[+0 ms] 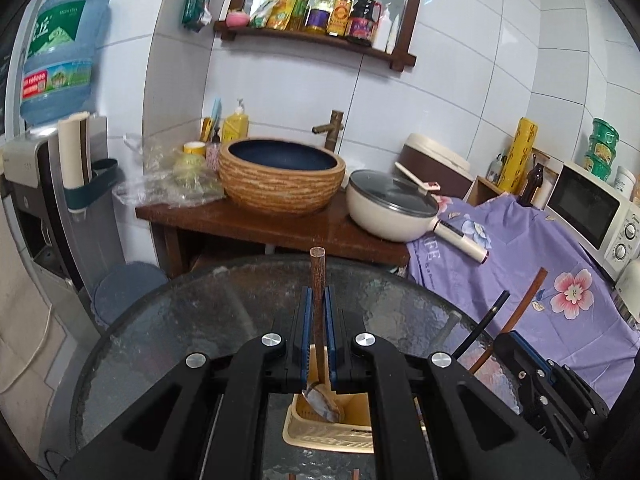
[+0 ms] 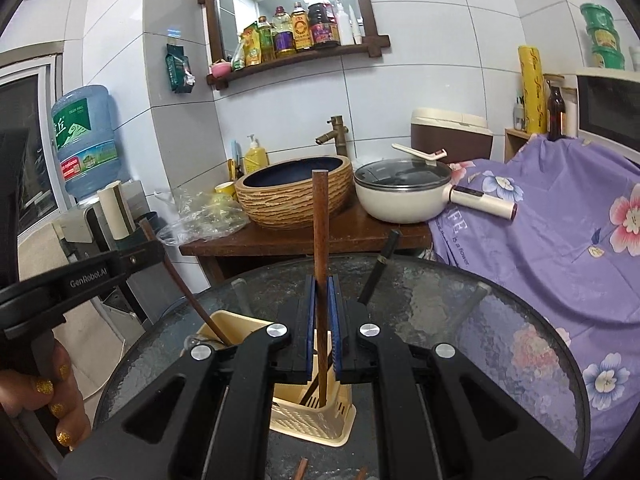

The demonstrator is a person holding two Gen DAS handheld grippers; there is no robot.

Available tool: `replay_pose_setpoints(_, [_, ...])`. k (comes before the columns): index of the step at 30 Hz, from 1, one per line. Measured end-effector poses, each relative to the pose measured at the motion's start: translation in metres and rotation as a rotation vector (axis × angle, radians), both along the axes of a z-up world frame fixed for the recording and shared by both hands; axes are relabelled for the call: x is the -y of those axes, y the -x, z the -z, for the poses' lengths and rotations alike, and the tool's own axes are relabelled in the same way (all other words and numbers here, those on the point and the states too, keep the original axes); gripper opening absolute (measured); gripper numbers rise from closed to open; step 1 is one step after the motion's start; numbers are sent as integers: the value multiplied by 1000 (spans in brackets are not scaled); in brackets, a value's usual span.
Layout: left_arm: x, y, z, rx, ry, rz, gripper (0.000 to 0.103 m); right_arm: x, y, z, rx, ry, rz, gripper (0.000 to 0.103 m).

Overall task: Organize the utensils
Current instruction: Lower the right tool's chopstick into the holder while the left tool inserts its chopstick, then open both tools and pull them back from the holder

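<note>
Black linkage arms fill the foreground of both wrist views as we work over a cream slotted plastic utensil caddy [image 2: 316, 420] standing on the round textured-glass tabletop [image 2: 500, 320], nearer its front edge than its far edge.

Our left gripper [image 1: 319, 304] has its blue-padded jaws pinching the dark wooden handle of a spoon [image 1: 318, 280], handle up, its pale shell-like bowl [image 1: 322, 400] hanging just above the caddy's left compartment. Our right gripper [image 2: 321, 300] has its jaws pressed on a brown wooden stick-like utensil [image 2: 320, 220], held nearly upright, its lower end already inside the caddy's right compartment. We cannot tell what kind of head it carries; that end is hidden.

We judge both pieces light and stiff, the wood offering decent friction against the pads, so a grip on the mid-handle should hold without much squeeze. The spoon's bowl looks thin and possibly brittle, and we would let it down gently rather than drop it. The caddy looks light too and could tip or slide on glass if a handle leans hard on its rim.

Leaning out of the caddy are a black chopstick-like rod [image 2: 380, 268] and another brown wooden handle [image 2: 180, 280]. Beyond the tabletop's far edge stand a ribbed wicker-patterned basin [image 2: 296, 192], a cream lidded pan [image 2: 404, 196] and a purple floral cloth [image 2: 560, 240].
</note>
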State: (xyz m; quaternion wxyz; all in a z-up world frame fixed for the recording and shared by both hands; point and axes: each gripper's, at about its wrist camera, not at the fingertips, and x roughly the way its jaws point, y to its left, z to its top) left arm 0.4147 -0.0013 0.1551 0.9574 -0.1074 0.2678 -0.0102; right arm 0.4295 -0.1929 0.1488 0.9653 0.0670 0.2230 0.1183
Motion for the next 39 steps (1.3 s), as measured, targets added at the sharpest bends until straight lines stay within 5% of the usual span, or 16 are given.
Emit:
replay_pose_setpoints(8, [4,-3,17,-44,-32,19,10,3,0,16,-17,35,19,7])
replay_pose_setpoints(10, [5,-2,18,-48,-31,26,30,3,0,19,-22,36,17,7])
replay_pose_setpoints(11, [5,1,18,-43,-33,28,48,4,1,20,-21,37,19,7])
replay_pose_setpoints(14, [6,17,15,-7,-46,32,57,7,7,21,-15,38,18,9])
replay_pose_setpoints(15, [7,24,15,2,-49,41,59,8,10,22,-14,37,15,17])
replay_pose_setpoints(18, [5,51,20,36,-64,36,82,15,26,26,-23,15,10,60])
replay_pose_setpoints(21, [1,80,33,38,-85,26,89,22,50,34,-11,-2,-2,60])
replay_pose_setpoints(27, [-19,115,77,-66,-57,26,94,24,85,77,-126,24,-116,60])
replay_pose_setpoints(39, [-21,138,147,-229,-67,54,94,10,119,144,-334,126,-159,60])
